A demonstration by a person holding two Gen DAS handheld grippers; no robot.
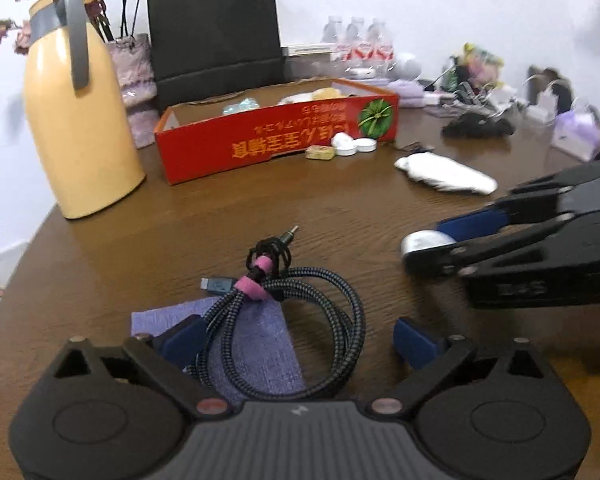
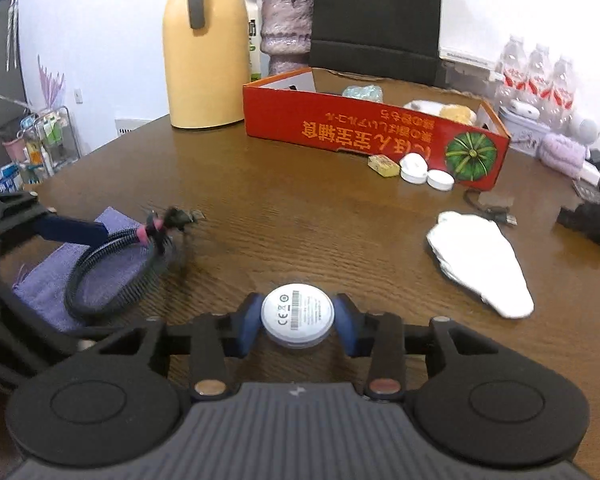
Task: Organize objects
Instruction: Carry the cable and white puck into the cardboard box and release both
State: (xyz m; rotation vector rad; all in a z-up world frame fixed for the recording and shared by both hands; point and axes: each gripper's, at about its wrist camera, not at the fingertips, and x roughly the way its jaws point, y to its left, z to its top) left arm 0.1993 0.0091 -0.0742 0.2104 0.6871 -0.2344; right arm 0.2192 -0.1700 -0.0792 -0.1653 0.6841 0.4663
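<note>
Two tools: right tool [image 2: 296, 326] around white disc [image 2: 297, 314].

cable [image 1: 300, 312] on cloth [image 1: 252, 344], box [image 1: 276, 136] behind

I see a brown wood worktop [image 2: 320, 232]. Purple cloth [image 1: 260, 344] w/ coiled cable [image 1: 300, 320] lies just ahead of my left gripper [image 1: 300, 346]. Farther ahead: red box [image 1: 276, 136], yellow jug [image 1: 80, 120] to its left. White cloth [image 2: 480, 264] sits ahead-right of my right gripper [image 2: 296, 318].
</note>
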